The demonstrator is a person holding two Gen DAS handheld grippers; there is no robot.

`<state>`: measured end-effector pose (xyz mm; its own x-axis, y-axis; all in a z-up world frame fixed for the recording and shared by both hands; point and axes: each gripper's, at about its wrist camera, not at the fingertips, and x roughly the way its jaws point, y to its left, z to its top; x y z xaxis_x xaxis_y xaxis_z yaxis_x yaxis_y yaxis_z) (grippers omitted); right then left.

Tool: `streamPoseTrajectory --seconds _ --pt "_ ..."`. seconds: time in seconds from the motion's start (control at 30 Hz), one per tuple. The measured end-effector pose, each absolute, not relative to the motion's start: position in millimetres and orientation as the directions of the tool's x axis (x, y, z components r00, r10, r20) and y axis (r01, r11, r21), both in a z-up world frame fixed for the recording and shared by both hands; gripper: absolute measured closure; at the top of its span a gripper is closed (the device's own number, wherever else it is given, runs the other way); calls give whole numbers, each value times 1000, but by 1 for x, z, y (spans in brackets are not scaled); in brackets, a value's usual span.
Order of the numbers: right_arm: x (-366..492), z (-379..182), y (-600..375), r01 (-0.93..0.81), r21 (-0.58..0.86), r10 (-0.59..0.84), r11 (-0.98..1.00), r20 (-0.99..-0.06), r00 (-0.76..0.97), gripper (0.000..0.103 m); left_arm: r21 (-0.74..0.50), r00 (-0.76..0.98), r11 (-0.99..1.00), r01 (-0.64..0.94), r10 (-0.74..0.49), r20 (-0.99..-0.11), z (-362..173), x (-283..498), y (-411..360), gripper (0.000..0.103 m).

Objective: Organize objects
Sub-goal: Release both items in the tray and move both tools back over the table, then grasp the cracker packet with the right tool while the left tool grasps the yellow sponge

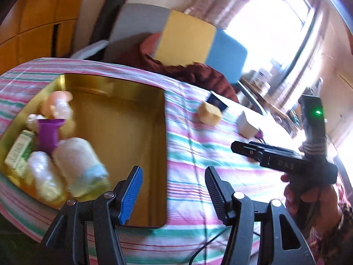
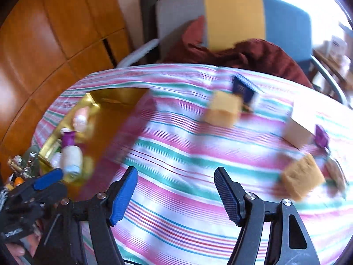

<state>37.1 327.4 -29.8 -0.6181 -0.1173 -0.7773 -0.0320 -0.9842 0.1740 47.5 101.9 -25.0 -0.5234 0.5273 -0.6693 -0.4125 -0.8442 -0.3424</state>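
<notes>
Left gripper is spread wide and empty over the near right edge of the gold tin, whose left side holds rolls and small packets. Right gripper gapes wide, empty, above the striped cloth; yellow sponges lie far right, apart from the tin

The right gripper, jaws apart and empty, hovers over the striped cloth beside the gold tin

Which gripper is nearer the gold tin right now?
Left. The left gripper hangs open at the gold tin near rim; the right gripper is open over striped cloth beside it.
</notes>
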Motion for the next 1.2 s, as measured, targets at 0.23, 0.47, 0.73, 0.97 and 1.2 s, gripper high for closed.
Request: streamPoseTrajectory --seconds 0.23,0.47,0.73,0.97,1.2 --pt "67 -41 418 -198 134 10 -971 -805 -593 28 -331 -464 -803 -495 567 -681 -28 60 135 44" --pt "86 -32 503 -339 43 178 -940 -784 -595 23 -330 -414 -770 -546 591 -693 -30 61 160 44" --pt "85 -55 584 -447 16 273 -894 -773 -572 17 -314 -351 -728 -609 603 -717 -34 65 187 44" --pt "67 -82 621 -426 76 192 -902 -811 -553 17 -316 -296 -698 -643 607 -738 -43 68 206 44" --pt "59 -91 621 -397 118 121 -910 -841 -527 28 -310 -277 -692 -652 598 -753 -51 68 224 44"
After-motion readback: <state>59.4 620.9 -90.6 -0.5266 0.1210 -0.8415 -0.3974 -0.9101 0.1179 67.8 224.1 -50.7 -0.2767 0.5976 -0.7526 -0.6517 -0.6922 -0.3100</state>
